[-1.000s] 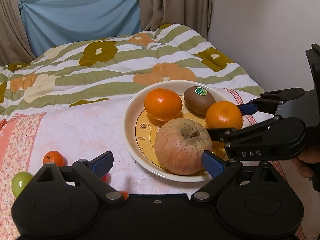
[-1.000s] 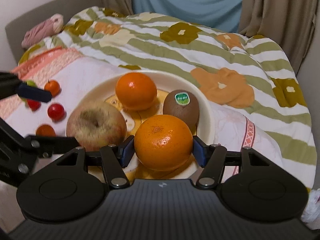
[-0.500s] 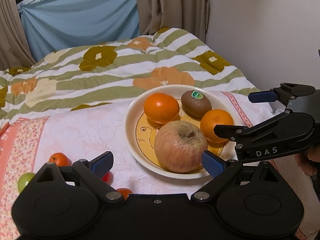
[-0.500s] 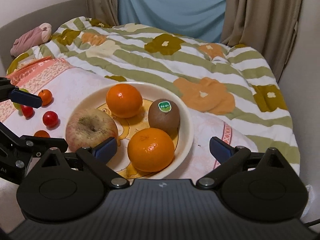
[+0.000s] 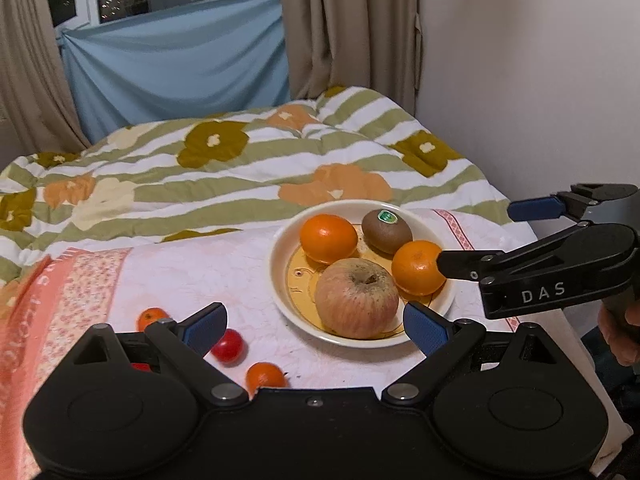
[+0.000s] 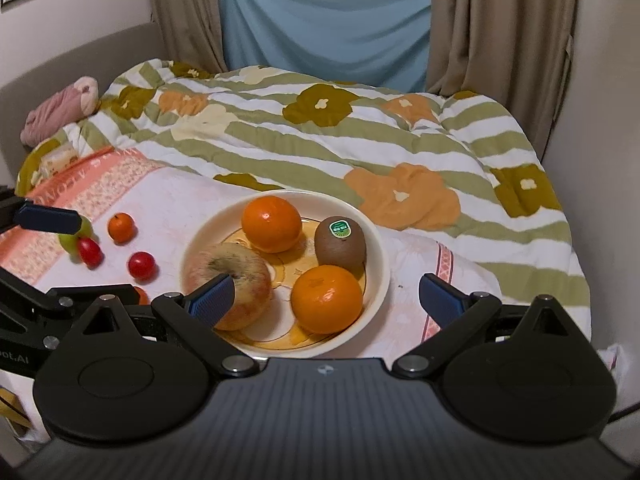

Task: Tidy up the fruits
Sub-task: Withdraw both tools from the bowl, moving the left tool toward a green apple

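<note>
A cream plate [image 5: 280, 248] [image 6: 376, 240] sits on the pink cloth. It holds a big apple [image 5: 356, 298] [image 6: 240, 272], a kiwi [image 5: 387, 231] [image 6: 340, 244] and two oranges, one far [image 5: 328, 238] [image 6: 271, 223] and one near [image 5: 416, 267] [image 6: 326, 298]. My right gripper [image 6: 324, 296] [image 5: 476, 234] hangs open above the plate's near side, touching no fruit. My left gripper [image 5: 314, 322] is open and empty in front of the apple. Left of the plate lie small oranges [image 5: 152, 317] [image 6: 121, 227], cherry tomatoes [image 5: 227, 345] [image 6: 141, 265] and a green fruit [image 6: 70, 240].
A green-striped floral quilt [image 6: 360, 128] covers the bed behind the cloth. A wall [image 5: 520, 80] runs close along the right, curtains [image 6: 492, 20] hang at the back. A pink bundle [image 6: 60, 108] lies far left. A hand [image 5: 620, 332] grips the right tool.
The right gripper let go of the near orange, which now rests on the plate, and its jaws swung wide. Both grippers rose and drew back from the plate.
</note>
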A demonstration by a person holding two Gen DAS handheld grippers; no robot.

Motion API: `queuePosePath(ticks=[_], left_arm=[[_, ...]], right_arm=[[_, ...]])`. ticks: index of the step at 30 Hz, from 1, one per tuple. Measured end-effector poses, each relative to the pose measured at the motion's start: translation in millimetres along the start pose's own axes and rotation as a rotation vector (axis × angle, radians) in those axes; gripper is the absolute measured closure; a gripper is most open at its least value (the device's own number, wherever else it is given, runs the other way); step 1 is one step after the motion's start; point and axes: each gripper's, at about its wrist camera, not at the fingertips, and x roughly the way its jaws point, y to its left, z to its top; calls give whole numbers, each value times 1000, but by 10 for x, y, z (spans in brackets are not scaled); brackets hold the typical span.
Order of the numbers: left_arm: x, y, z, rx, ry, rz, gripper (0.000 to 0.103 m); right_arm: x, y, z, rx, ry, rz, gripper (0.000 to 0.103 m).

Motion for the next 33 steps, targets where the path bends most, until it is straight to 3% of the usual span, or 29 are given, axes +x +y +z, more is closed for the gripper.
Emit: queuePosePath(ticks=[13,18,33], left_arm=[[-718,361,-286,-33,-79,19,6],[-890,546,-406,-26,-72,22,6],[-862,993,-878,62,-13,-14,1]], right_arm=[[-691,488,-12,76,-39,-50,0],[-834,760,-50,106,-35,-59,0],[-890,1458,-334,180,-20,-109,0]])
